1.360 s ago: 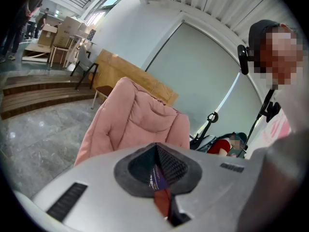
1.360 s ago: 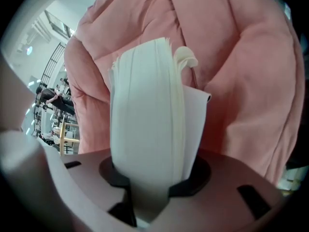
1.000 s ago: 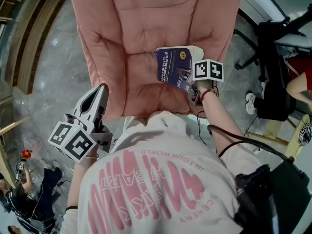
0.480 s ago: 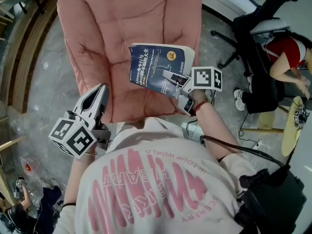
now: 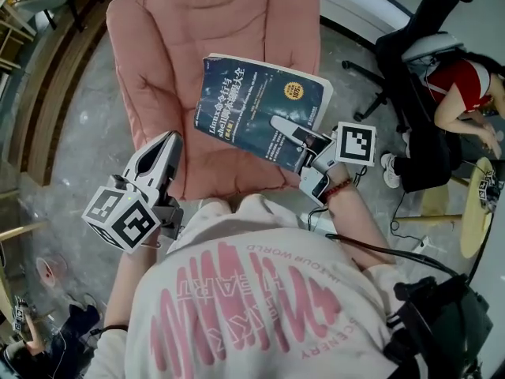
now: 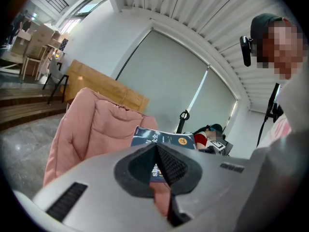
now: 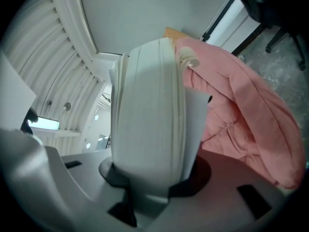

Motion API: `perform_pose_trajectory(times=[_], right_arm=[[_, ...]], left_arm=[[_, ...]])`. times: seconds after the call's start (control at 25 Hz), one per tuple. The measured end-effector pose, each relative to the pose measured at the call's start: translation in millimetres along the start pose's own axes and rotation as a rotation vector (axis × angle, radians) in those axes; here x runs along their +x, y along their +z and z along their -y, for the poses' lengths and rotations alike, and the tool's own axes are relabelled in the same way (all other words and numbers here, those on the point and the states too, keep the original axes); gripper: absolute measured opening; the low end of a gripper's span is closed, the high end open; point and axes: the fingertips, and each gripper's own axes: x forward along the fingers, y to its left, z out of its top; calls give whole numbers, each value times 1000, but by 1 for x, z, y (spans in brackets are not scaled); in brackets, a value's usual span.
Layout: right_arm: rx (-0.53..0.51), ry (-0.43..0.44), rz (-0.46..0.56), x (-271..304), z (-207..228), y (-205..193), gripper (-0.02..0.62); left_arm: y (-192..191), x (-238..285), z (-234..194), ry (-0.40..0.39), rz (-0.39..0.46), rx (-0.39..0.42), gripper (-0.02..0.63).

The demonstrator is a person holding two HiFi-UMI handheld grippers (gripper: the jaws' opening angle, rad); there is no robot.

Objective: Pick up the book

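The book (image 5: pixel 256 105) has a dark blue cover with pale print and a yellow round sticker. It hangs in the air above the seat of the pink padded chair (image 5: pixel 181 46), cover facing up. My right gripper (image 5: pixel 286 126) is shut on its lower right edge. In the right gripper view the white page block (image 7: pixel 149 110) stands between the jaws and fills the middle. My left gripper (image 5: pixel 164 142) hovers at the chair's front left, apart from the book, jaws shut on nothing. From the left gripper view the book (image 6: pixel 161 139) shows just past the closed pads (image 6: pixel 169 163).
A dark office chair (image 5: pixel 418 93) and a seated person in red (image 5: pixel 465 85) are at the right. A round wooden stool (image 5: pixel 477 212) stands lower right. Wooden steps (image 5: pixel 47 77) run along the left. Grey stone floor surrounds the chair.
The right gripper has raised the book off the chair's seat and tilted it, so the cover now faces up and looks larger. The left gripper has drifted slightly up.
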Motion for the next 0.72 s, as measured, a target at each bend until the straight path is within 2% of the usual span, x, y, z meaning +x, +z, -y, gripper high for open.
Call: perform_pose_trajectory(times=[0.2, 0.52, 0.72], right_arm=[[-29, 79, 39, -21, -38, -1, 173], [-94, 219, 123, -42, -92, -17, 173], [-84, 298, 187, -30, -136, -30, 173]], left_arm=[[4, -4, 15, -18, 20, 32, 8], [22, -35, 37, -86, 135, 113, 8], [54, -65, 32, -134, 162, 119, 8]])
